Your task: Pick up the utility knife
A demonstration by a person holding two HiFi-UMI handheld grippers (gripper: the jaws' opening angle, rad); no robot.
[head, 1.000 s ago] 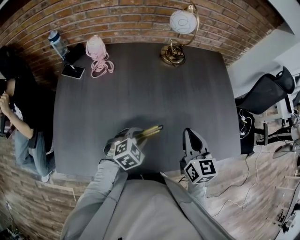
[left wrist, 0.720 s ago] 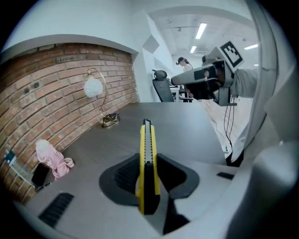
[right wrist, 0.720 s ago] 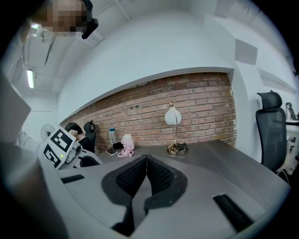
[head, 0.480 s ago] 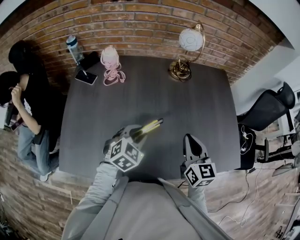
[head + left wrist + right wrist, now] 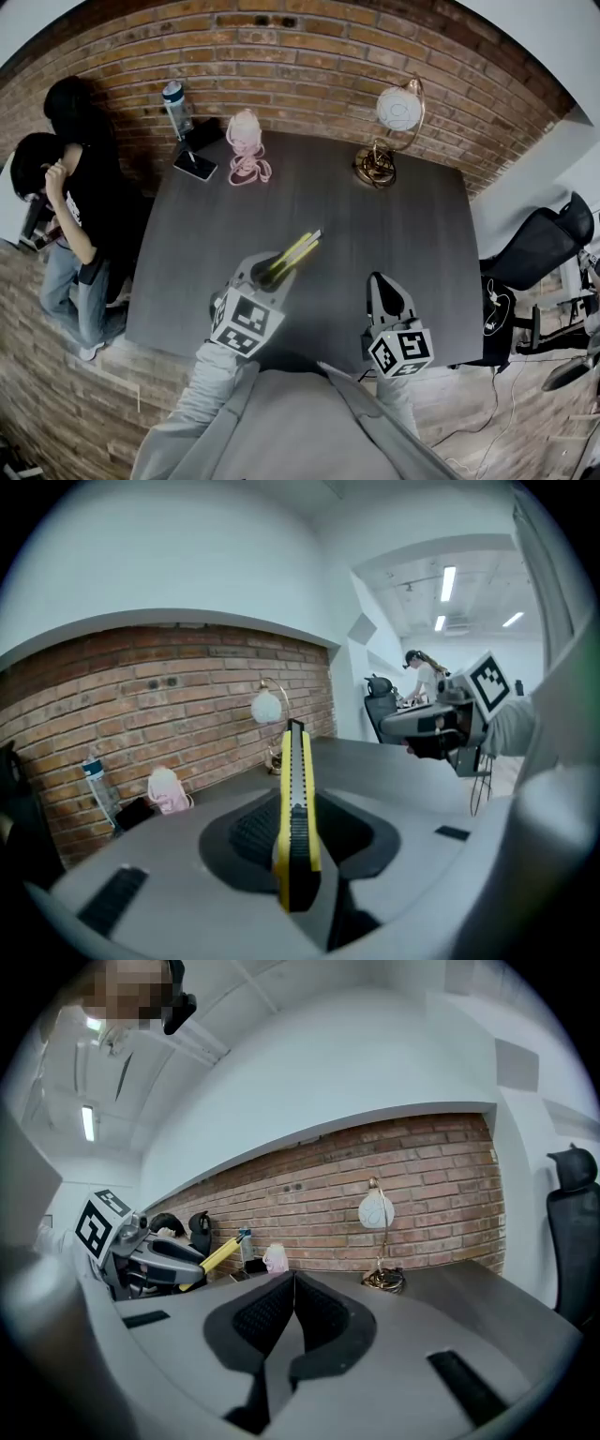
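Note:
The yellow-and-black utility knife (image 5: pixel 292 250) is clamped in my left gripper (image 5: pixel 270 267), lifted off the dark table (image 5: pixel 394 234) and pointing up and to the far right. In the left gripper view the knife (image 5: pixel 296 817) stands upright between the two pads, its tip well past them. From the right gripper view the knife (image 5: pixel 217 1256) sticks out of the left gripper at the left. My right gripper (image 5: pixel 382 287) hovers over the near right part of the table, jaws shut with nothing between them (image 5: pixel 292 1309).
A globe lamp on a brass base (image 5: pixel 384 141) stands at the far right of the table. A pink cord bundle (image 5: pixel 246 145), a phone (image 5: pixel 195 164) and a water bottle (image 5: pixel 175 105) sit at the far left. A person (image 5: pixel 66 187) stands left of the table; an office chair (image 5: pixel 539 239) is right.
My left gripper has risen with the knife, which now points more steeply away from the table. The right gripper shifted only slightly. The head camera tilted, showing more of the brick wall.

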